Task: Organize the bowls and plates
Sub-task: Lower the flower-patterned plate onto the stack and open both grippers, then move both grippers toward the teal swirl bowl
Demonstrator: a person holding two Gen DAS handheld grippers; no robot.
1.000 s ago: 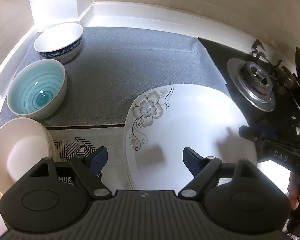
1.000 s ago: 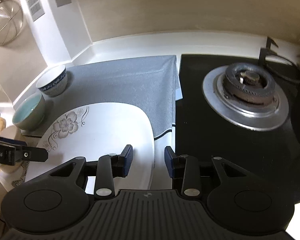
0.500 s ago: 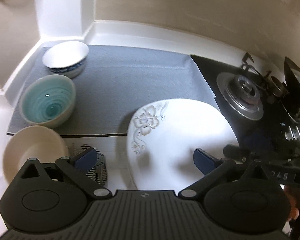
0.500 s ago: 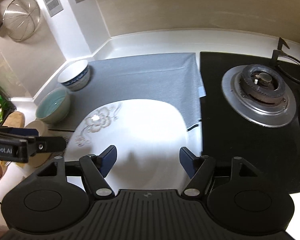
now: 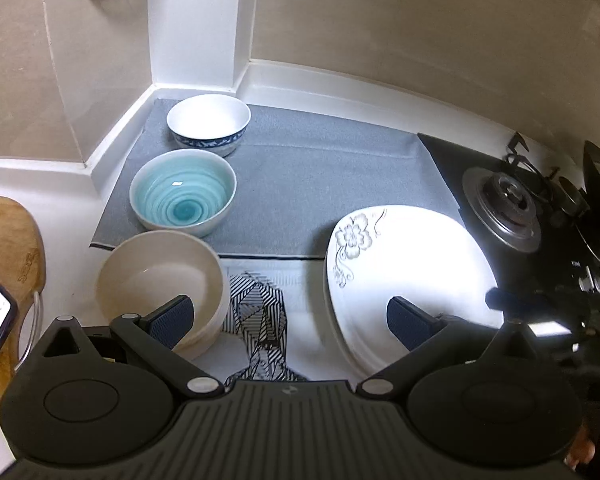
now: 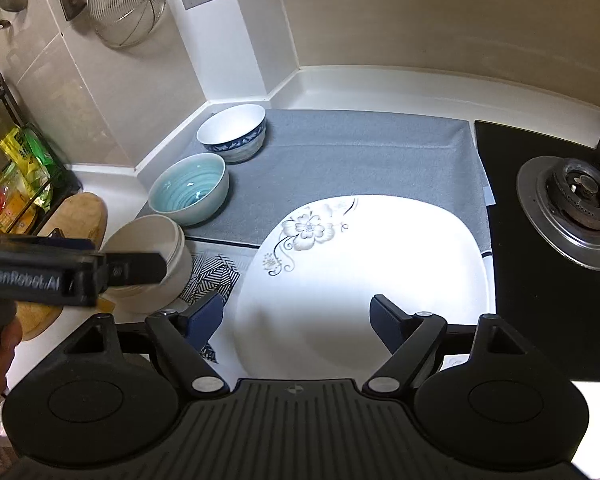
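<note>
A stack of white square plates with a grey flower print [image 5: 404, 264] [image 6: 364, 264] lies on the counter beside the stove. Three bowls stand in a row at the left: a white bowl with a blue rim pattern [image 5: 209, 123] [image 6: 233, 131], a teal spiral bowl [image 5: 183, 193] [image 6: 189, 189], and stacked cream bowls [image 5: 161, 276] [image 6: 152, 248]. My left gripper [image 5: 290, 320] is open and empty, raised above the counter between the cream bowls and the plates. My right gripper [image 6: 296, 320] is open and empty above the plates' near edge.
A grey mat [image 5: 320, 176] covers the back counter. A black-and-white patterned cloth [image 5: 260, 312] lies in front. The gas stove burner [image 6: 580, 208] is at the right. A wooden board [image 5: 4, 264] with a phone is at the left. A wire strainer [image 6: 126, 4] hangs on the wall.
Both grippers have opened wide and pulled back and up from the plates. The plate stack now lies free on the counter and more of the kitchen shows.
</note>
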